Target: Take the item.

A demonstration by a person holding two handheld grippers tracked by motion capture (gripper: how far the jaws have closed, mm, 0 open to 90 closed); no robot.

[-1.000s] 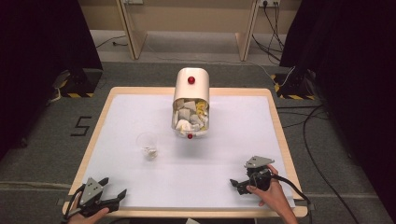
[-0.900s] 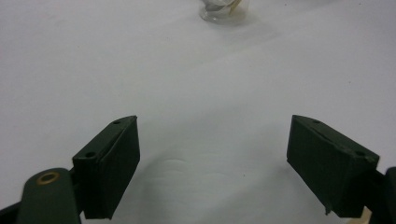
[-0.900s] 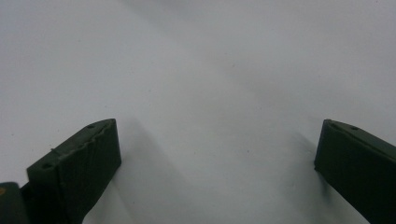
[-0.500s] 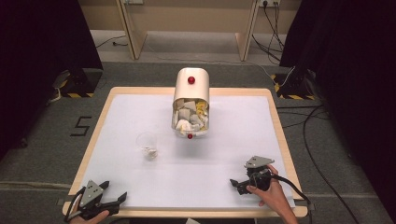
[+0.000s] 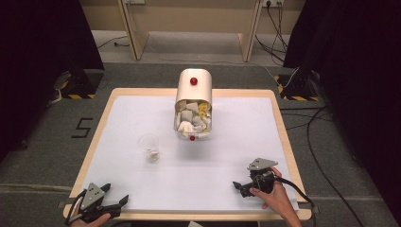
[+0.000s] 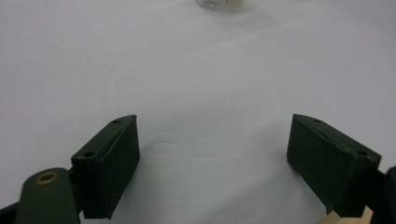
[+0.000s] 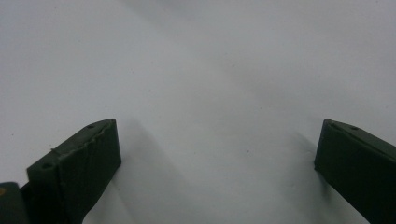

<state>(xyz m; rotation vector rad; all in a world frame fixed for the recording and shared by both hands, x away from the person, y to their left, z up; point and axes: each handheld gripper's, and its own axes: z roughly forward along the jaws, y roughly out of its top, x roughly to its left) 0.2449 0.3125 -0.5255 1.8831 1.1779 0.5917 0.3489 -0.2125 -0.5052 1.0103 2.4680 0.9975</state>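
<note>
Both grippers sit wide open and empty at the near edge of the table (image 5: 118, 113): the left gripper (image 5: 111, 202) well to the near-left of the cup (image 5: 149, 147), the right gripper (image 5: 242, 186) well to its near-right. That clear cup, with something small and pale in it, stands just near-left of the tipped bin (image 5: 193, 105), whose long axis runs away from the person, open mouth toward them, crumpled scraps showing inside. My read: the left gripper is slightly nearer the cup, which lies straight ahead between its jaws.
</note>
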